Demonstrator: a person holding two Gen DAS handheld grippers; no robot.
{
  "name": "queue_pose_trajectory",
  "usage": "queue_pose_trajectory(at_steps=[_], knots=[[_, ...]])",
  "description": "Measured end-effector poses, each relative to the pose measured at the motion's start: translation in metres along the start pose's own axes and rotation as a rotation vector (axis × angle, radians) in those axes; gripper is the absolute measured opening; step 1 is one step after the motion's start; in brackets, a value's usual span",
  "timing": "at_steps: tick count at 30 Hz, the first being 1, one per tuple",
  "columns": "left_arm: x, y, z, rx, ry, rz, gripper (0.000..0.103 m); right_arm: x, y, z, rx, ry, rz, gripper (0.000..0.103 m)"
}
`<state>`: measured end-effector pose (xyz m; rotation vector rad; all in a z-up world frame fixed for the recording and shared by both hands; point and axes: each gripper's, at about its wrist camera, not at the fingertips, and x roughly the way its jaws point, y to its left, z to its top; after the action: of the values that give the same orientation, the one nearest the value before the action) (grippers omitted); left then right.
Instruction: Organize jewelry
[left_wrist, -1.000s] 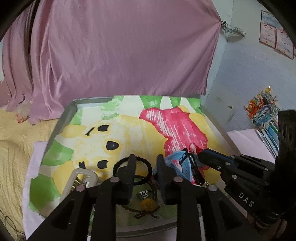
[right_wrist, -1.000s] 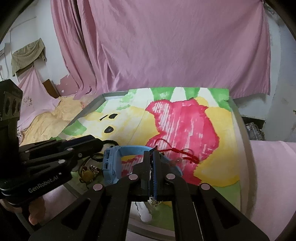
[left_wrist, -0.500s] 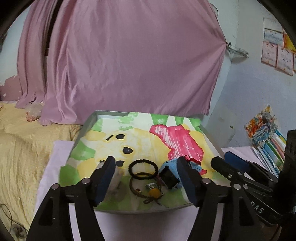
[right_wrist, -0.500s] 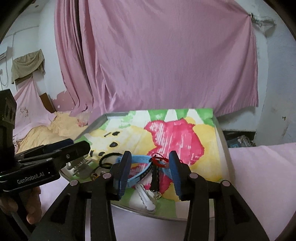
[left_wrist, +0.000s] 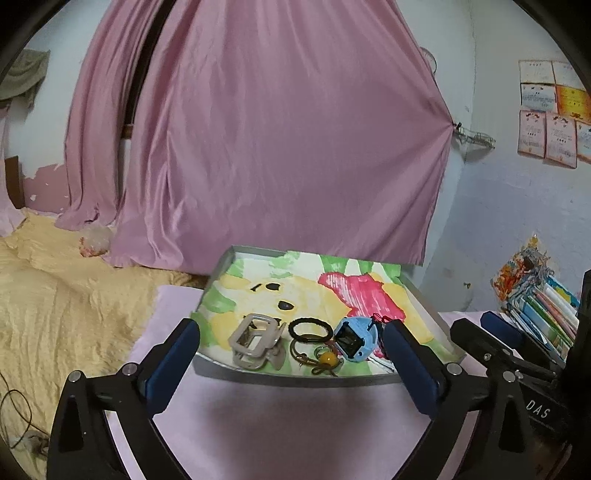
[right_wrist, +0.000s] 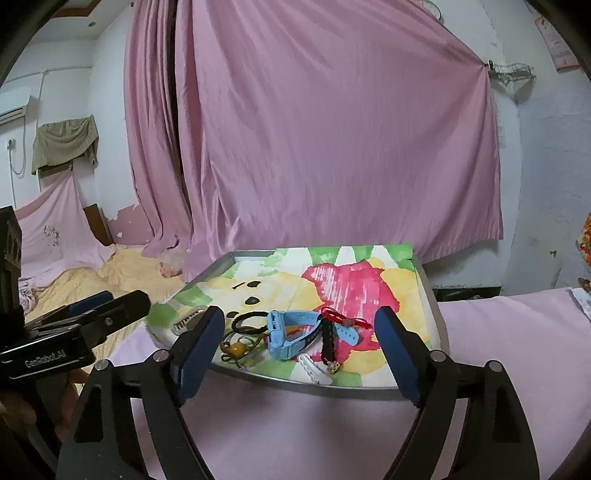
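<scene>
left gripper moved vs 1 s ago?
Yes. The left gripper has pulled back from the tray: its fingers, earlier over the black hair tie, now frame the near rim. Jaws have just been opening, nothing between them.

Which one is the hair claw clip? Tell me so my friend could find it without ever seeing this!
Find the metal tray with the bright painted picture, sitting on the pink cloth. Look at the little pile along its near edge. The hair claw clip is at the far left of that pile, left of the black hair tie; it is the only pale beige piece, chunky, with an open rectangular frame and teeth.
</scene>
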<state>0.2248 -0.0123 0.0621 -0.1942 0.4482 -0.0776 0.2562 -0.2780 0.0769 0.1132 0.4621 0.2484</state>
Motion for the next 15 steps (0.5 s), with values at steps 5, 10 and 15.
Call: queue_pose_trajectory(at_steps=[5,10,15], knots=[[-0.021,0.004,-0.007,0.003,-0.040,0.016,0.103,-0.019,0.003,-0.003,0.015,-0.035,0.007,0.091],[-0.040,0.005,-0.015,0.001,-0.068,0.025,0.103,-0.041,0.006,-0.010,0.016,-0.073,-0.002,0.091],[-0.057,0.004,-0.022,0.010,-0.088,0.040,0.103,-0.060,0.006,-0.018,0.023,-0.099,-0.008,0.091]])
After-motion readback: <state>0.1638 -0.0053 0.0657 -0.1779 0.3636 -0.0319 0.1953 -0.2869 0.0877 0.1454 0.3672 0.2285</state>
